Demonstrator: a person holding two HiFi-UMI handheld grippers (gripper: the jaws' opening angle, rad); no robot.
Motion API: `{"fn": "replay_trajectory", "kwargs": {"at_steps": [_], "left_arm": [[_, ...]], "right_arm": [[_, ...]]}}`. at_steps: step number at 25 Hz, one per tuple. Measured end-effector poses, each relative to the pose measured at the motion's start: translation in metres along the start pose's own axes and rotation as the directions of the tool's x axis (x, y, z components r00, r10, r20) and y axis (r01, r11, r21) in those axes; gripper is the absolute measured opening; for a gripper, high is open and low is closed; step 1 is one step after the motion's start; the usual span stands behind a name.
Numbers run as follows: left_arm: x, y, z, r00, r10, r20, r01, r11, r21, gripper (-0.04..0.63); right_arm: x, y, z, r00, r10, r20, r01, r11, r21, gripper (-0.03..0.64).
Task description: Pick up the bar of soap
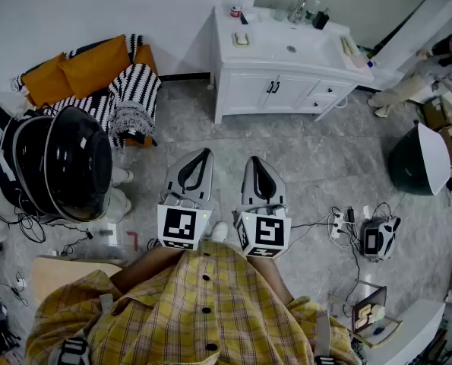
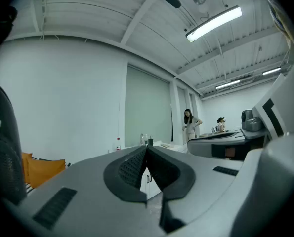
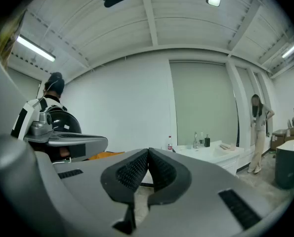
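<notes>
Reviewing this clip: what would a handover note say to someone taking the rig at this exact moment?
Left gripper: shut, empty, held level in front of the person.
Right gripper: shut, empty, level beside the left one.
Job's things: what looks like the bar of soap lies in a dish on the white vanity, left of the basin, well ahead of both grippers.
Done: nothing; the soap is untouched.
Left: walk up to the vanity, open one gripper, close it on the soap, lift.
</notes>
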State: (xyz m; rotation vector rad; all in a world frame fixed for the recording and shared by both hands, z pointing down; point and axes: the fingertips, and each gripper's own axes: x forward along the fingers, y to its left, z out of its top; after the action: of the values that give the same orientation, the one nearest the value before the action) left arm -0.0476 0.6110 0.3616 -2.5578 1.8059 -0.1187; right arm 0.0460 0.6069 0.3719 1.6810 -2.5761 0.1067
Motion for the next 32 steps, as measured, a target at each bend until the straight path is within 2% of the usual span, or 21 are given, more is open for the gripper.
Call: {"fn": "replay_trajectory", "kwargs": {"at_steps": [3, 9, 20, 27, 32], "left_arm": [[0.006, -0.002, 0.005, 1.000, 0.005, 0.024, -0.004, 1.000, -0.004, 0.011], [0.008, -0.004, -0.004, 1.000, 0.001, -0.011, -0.001, 1.000, 0.000, 0.012], [0.054, -0.026, -0.007, 0.999, 0.008, -0.052, -0.009, 1.000, -0.016, 0.012], [0.084, -0.023, -0.025, 0.994, 0.000, -0.108, -0.001, 1.000, -0.002, 0.011], [0.131, -0.014, -0.030, 0.994, -0.029, -0.102, 0.026, 0.999, -0.026, 0.011]], "right_arm": [[0.002, -0.006, 0.003, 1.000, -0.003, 0.001, 0.003, 1.000, 0.005, 0.018], [0.006, -0.006, -0.002, 1.000, -0.003, -0.002, 0.003, 1.000, -0.025, 0.018], [0.020, -0.052, -0.001, 1.000, 0.022, -0.001, -0.022, 0.999, 0.030, 0.018], [0.054, -0.071, -0.017, 0.999, 0.030, -0.034, -0.027, 0.998, 0.062, 0.018], [0.092, -0.091, -0.019, 0.999, 0.014, -0.053, -0.011, 0.999, 0.048, 0.018]]}}
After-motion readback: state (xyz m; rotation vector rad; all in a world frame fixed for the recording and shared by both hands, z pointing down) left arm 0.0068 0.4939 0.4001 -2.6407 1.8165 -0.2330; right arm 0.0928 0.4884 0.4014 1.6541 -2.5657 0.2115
